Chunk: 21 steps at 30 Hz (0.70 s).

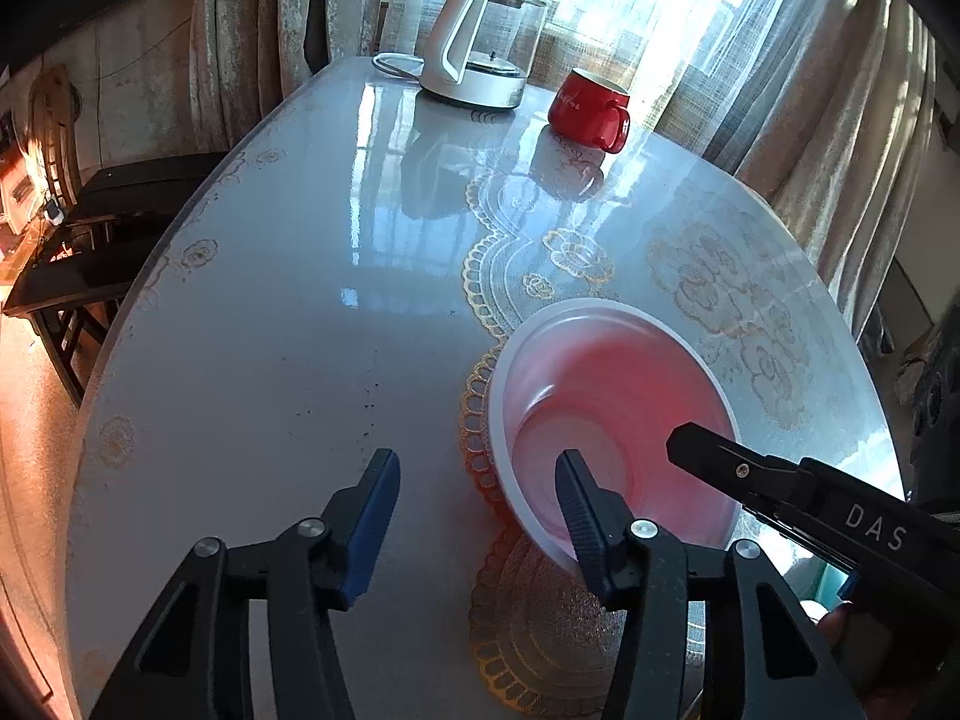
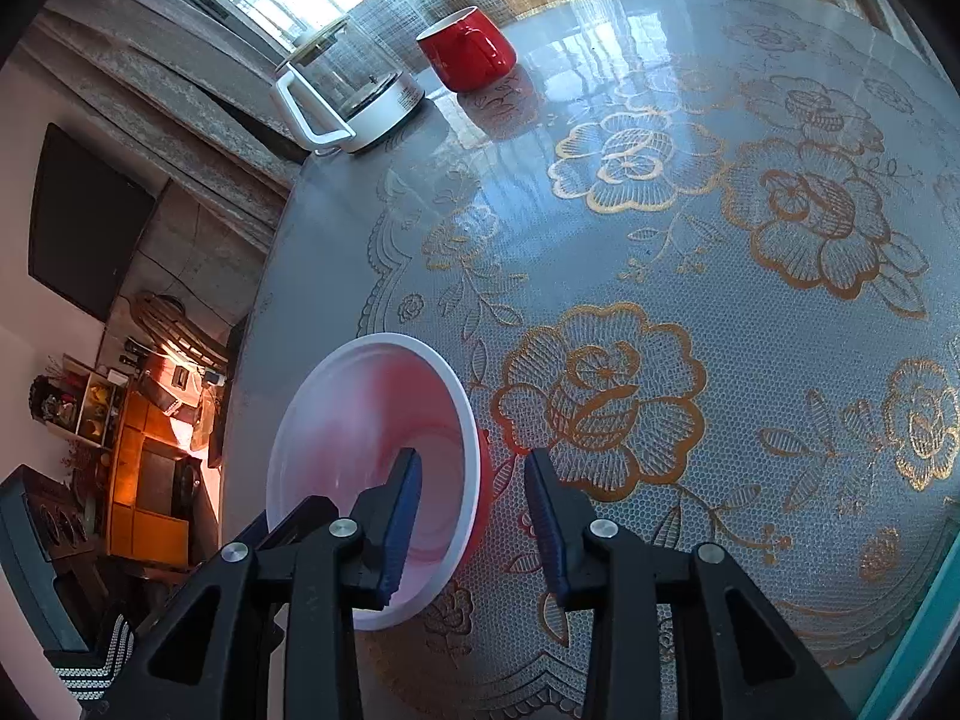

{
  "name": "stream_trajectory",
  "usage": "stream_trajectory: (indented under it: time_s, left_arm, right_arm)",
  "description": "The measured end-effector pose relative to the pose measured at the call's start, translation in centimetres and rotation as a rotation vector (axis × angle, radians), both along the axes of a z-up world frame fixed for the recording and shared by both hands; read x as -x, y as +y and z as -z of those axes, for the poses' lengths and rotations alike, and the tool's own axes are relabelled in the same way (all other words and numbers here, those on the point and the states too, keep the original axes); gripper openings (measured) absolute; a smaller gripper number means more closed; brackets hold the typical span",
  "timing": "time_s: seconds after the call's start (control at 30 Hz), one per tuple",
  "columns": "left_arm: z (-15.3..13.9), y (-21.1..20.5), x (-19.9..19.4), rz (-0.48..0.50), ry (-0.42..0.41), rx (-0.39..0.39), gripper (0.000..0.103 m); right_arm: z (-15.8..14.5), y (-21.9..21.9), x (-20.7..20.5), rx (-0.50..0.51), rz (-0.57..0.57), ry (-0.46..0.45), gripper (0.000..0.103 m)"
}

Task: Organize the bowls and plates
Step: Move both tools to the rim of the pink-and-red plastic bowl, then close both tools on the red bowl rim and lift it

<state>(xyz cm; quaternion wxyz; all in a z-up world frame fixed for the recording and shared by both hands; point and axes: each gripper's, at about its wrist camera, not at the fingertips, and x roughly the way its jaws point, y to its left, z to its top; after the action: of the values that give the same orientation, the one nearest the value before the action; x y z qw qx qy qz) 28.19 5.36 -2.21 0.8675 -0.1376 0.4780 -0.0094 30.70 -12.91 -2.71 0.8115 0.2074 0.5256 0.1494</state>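
A bowl (image 1: 606,384), white inside and red outside, stands on the lace-patterned table; it also shows in the right wrist view (image 2: 366,414). My left gripper (image 1: 477,495) is open, its right finger over the bowl's near-left rim and its left finger over bare table. My right gripper (image 2: 474,498) is open and straddles the bowl's right rim, one finger inside and one outside. A finger of the right gripper shows in the left wrist view (image 1: 714,456), reaching into the bowl from the right.
A glass kettle on a white base (image 1: 480,42) and a red mug (image 1: 591,108) stand at the table's far edge by the curtains. Dark chairs (image 1: 96,228) stand left of the round table (image 1: 258,324). A gold doily lies under the bowl.
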Motion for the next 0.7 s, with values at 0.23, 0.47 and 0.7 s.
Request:
stream_trajectory:
  time_s: [0.23, 0.47, 0.7]
  left_arm:
    - [0.1, -0.9, 0.2, 0.045, -0.027, -0.028, 0.025]
    - [-0.3, -1.8, 0.8, 0.069, -0.051, -0.068, 0.015]
    - [-2.0, -2.8, 2.5, 0.084, -0.101, -0.107, 0.014]
  right_arm:
    - [0.2, 0.2, 0.0, -0.011, -0.015, -0.002, 0.017]
    - [-0.1, 0.0, 0.8, -0.021, -0.007, -0.019, 0.013]
    - [-1.5, -0.8, 2.1, -0.046, 0.006, -0.052, 0.013]
